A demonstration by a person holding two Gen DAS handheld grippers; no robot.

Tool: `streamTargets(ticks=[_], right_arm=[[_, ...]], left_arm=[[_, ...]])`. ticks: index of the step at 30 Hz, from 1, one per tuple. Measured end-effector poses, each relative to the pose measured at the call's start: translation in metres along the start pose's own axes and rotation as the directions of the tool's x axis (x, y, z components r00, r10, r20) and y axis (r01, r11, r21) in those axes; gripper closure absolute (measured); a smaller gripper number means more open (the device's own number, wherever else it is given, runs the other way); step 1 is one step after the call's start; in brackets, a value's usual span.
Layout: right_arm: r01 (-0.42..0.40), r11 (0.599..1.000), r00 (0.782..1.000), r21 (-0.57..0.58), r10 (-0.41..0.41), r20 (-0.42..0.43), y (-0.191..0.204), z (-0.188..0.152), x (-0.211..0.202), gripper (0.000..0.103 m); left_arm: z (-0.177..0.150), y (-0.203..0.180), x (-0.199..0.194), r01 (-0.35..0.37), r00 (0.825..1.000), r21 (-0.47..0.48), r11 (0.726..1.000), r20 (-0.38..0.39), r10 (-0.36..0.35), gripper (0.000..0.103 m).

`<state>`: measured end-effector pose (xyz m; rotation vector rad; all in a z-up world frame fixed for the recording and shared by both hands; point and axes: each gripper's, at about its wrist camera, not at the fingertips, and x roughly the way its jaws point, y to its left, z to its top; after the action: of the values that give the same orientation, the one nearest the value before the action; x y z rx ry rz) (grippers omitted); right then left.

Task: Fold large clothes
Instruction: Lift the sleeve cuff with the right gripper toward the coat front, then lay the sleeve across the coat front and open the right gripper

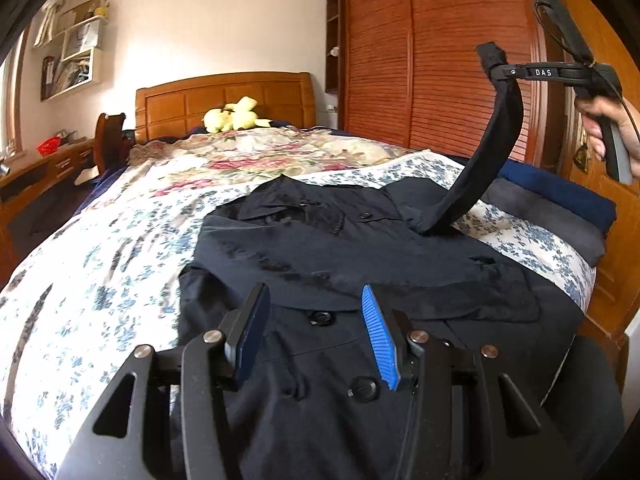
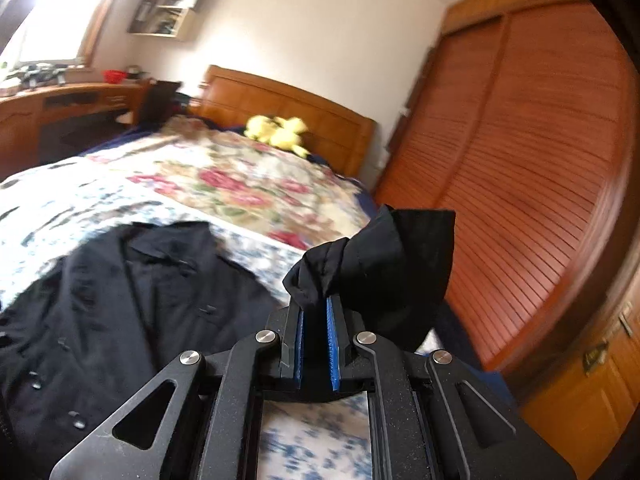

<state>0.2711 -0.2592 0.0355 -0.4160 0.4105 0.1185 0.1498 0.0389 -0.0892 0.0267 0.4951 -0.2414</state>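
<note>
One dark coat [image 1: 360, 248] spread on bed [image 1: 100, 280], centre frame. One yellow plush toy [image 1: 234, 115] by headboard; folded stack [image 1: 560, 208] right. Right gripper [image 2: 316, 304] fingers clamped on coat sleeve [image 1: 492, 148], raised. Left gripper [image 1: 316, 320] fingers half open, empty, over buttons.

right hand-held gripper [image 2: 316, 304]: clamped on black sleeve [image 2: 384, 264] | coat [image 2: 120, 300]: flat on bed [image 2: 240, 184]

Daylight floods from the window [image 2: 52, 12] at left, blown out white. The right wrist view is smeared with motion blur; the left is sharp. Fisheye bends the wardrobe [image 2: 520, 160], corners go black.
</note>
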Motion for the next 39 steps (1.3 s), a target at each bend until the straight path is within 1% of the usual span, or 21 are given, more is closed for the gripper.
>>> streamTargets(ticks=[3,6,9,13,15,16,20,22,23,24,26,28,29,30,32,36,39], right_arm=[[-0.073,0.997,0.997,-0.026,0.074,0.018,0.032,0.011,0.001,0.096],[-0.154,0.987,0.987,-0.055,0.156,0.039,0.067,0.020,-0.002,0.096],[-0.239,0.966,0.968,-0.096,0.245,0.062,0.104,0.026,-0.007,0.096],[-0.322,0.938,0.941,-0.125,0.332,0.071,0.140,0.023,-0.013,0.096],[-0.357,0.926,0.928,-0.123,0.366,0.068,0.150,0.018,-0.018,0.096],[-0.365,0.923,0.925,-0.119,0.374,0.060,0.153,0.016,-0.017,0.096],[-0.377,0.923,0.925,-0.081,0.379,0.020,0.158,0.010,-0.014,0.094],[-0.395,0.916,0.918,-0.066,0.396,0.004,0.156,0.005,-0.016,0.089],[-0.400,0.914,0.916,-0.066,0.400,-0.009,0.157,0.002,-0.017,0.081],[-0.401,0.914,0.916,-0.068,0.401,-0.015,0.157,-0.001,-0.019,0.069],[-0.417,0.907,0.909,-0.063,0.417,-0.026,0.156,-0.006,-0.022,0.058],[-0.427,0.902,0.904,-0.059,0.426,-0.038,0.154,-0.011,-0.025,0.053],[-0.435,0.899,0.901,-0.056,0.433,-0.041,0.153,-0.013,-0.028,0.048],[-0.443,0.895,0.896,-0.053,0.442,-0.036,0.152,-0.017,-0.031,0.045],[-0.455,0.890,0.891,-0.042,0.454,-0.029,0.149,-0.020,-0.035,0.042],[-0.479,0.878,0.878,-0.021,0.477,-0.047,0.144,-0.032,-0.040,0.040],[-0.479,0.878,0.877,-0.023,0.477,-0.061,0.143,-0.043,-0.043,0.040]], left_arm=[[-0.001,0.011,-0.008,-0.014,1.000,-0.012,1.000,0.008,0.014,0.056],[-0.002,0.020,-0.013,-0.029,0.999,-0.024,0.999,0.014,0.030,0.056],[-0.003,0.027,-0.015,-0.040,0.999,-0.037,0.998,0.015,0.041,0.056],[-0.006,0.034,-0.013,-0.049,0.999,-0.051,0.997,0.004,0.050,0.056],[-0.006,0.036,-0.011,-0.052,0.999,-0.057,0.997,0.001,0.053,0.056],[-0.006,0.036,-0.011,-0.054,0.999,-0.059,0.997,0.001,0.054,0.056],[-0.004,0.038,-0.010,-0.057,0.998,-0.065,0.996,0.003,0.057,0.056],[-0.004,0.038,-0.010,-0.057,0.998,-0.065,0.996,0.006,0.057,0.056],[-0.004,0.038,-0.010,-0.057,0.998,-0.065,0.996,0.007,0.058,0.056],[-0.004,0.038,-0.010,-0.058,0.998,-0.064,0.996,0.007,0.058,0.056],[-0.004,0.038,-0.009,-0.060,0.998,-0.065,0.996,0.006,0.060,0.056],[-0.005,0.038,-0.008,-0.063,0.998,-0.063,0.996,0.003,0.063,0.056],[-0.004,0.037,-0.008,-0.065,0.998,-0.062,0.996,0.002,0.065,0.056],[-0.004,0.038,-0.007,-0.066,0.998,-0.061,0.996,0.001,0.066,0.056],[-0.003,0.037,-0.008,-0.069,0.998,-0.060,0.996,0.003,0.069,0.056],[-0.004,0.037,-0.009,-0.069,0.998,-0.063,0.996,0.009,0.069,0.056],[-0.004,0.034,-0.005,-0.060,0.998,-0.062,0.996,0.004,0.061,0.056]])
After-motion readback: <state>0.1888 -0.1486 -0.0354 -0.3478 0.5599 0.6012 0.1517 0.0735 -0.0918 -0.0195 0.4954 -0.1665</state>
